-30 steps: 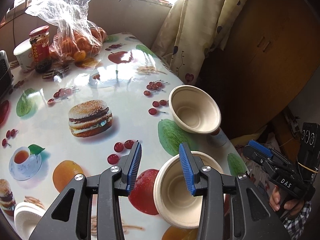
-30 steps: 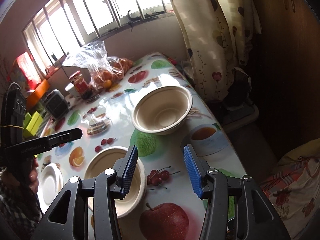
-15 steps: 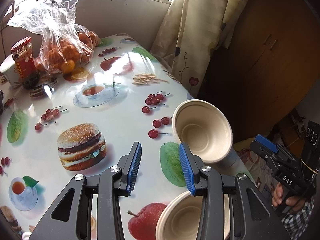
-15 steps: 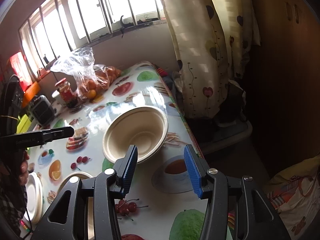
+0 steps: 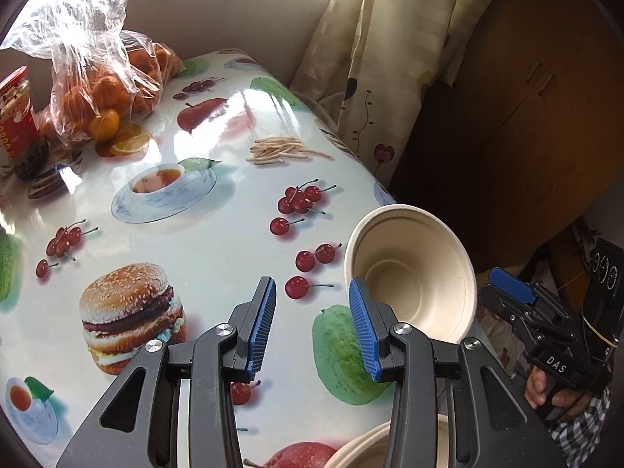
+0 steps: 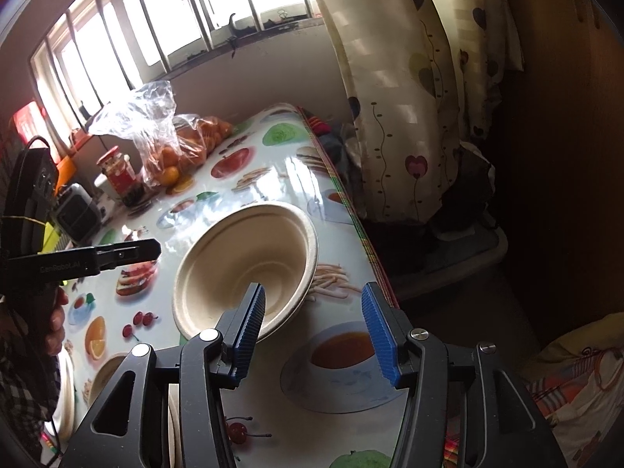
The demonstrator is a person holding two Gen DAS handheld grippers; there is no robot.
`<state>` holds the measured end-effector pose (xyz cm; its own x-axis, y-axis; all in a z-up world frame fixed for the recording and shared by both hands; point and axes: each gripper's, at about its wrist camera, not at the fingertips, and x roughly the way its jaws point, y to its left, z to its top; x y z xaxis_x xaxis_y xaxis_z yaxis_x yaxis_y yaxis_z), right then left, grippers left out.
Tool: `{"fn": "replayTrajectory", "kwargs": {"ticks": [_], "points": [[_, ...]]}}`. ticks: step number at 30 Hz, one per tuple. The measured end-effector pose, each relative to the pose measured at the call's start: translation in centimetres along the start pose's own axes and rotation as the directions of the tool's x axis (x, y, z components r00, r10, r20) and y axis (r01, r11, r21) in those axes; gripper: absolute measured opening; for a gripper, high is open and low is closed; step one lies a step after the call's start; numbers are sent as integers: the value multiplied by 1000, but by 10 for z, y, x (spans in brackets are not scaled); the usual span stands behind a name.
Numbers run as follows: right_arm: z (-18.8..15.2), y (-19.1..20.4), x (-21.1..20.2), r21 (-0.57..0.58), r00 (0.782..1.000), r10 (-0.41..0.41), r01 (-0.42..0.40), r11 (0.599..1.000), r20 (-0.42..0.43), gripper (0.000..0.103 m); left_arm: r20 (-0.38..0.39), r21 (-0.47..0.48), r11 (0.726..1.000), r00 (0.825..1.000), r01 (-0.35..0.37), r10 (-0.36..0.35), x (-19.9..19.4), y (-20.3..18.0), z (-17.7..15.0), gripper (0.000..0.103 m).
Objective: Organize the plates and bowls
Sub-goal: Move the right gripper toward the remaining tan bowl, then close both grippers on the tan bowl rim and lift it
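Note:
A beige paper bowl (image 5: 413,273) stands near the right edge of the food-print table (image 5: 218,241). In the left wrist view my left gripper (image 5: 314,327) hovers just left of it, open and empty. A second beige bowl (image 5: 370,448) peeks in at the bottom edge. In the right wrist view the same far bowl (image 6: 245,257) lies just beyond my right gripper (image 6: 315,335). Its jaws are opening, its left finger overlaps the bowl's near rim, and nothing is pressed between the pads. Each gripper also shows in the other's view: the right gripper (image 5: 495,292), the left gripper (image 6: 154,250).
A plastic bag of oranges (image 5: 105,89) and a red-lidded jar (image 5: 17,117) stand at the far end under the window. A curtain (image 5: 382,58) and a dark wooden cabinet (image 5: 546,117) flank the table's right edge. A white plate (image 6: 66,401) lies at the near left.
Both grippers have moved forward over the table toward the far bowl, which now looms larger. The near bowl has slipped to the bottom of the views. The right jaws stand a little wider.

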<state>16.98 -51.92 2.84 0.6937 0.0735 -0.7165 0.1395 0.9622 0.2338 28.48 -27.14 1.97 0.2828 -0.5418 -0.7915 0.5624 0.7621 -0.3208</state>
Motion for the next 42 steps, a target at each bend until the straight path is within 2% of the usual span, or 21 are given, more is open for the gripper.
{"fn": "replayTrajectory", "kwargs": {"ticks": [6,15,21,29,35,42], "points": [[2,-1,10,6,1000,18,-18,1000,-14,50,-20,-10,1000,1000,12,-12,15,0,2,41],[3,-1,18,14,999,34,-34,999,-33,36,-29,-14,1000,999,20,-21,25,-1,2,40],[3,-2,22,29,997,57,-55,998,-45,28,-28,-9,999,999,37,-38,28,-3,3,35],[5,3,22,25,997,65,-64,998,-36,27,-30,-10,999,999,39,-39,31,-4,4,21],[6,3,24,26,997,64,-63,998,-40,21,-25,-8,999,999,47,-47,31,-7,5,17],[6,4,25,29,997,61,-60,998,-40,20,-23,-17,998,998,54,-55,31,-8,5,13]]}}
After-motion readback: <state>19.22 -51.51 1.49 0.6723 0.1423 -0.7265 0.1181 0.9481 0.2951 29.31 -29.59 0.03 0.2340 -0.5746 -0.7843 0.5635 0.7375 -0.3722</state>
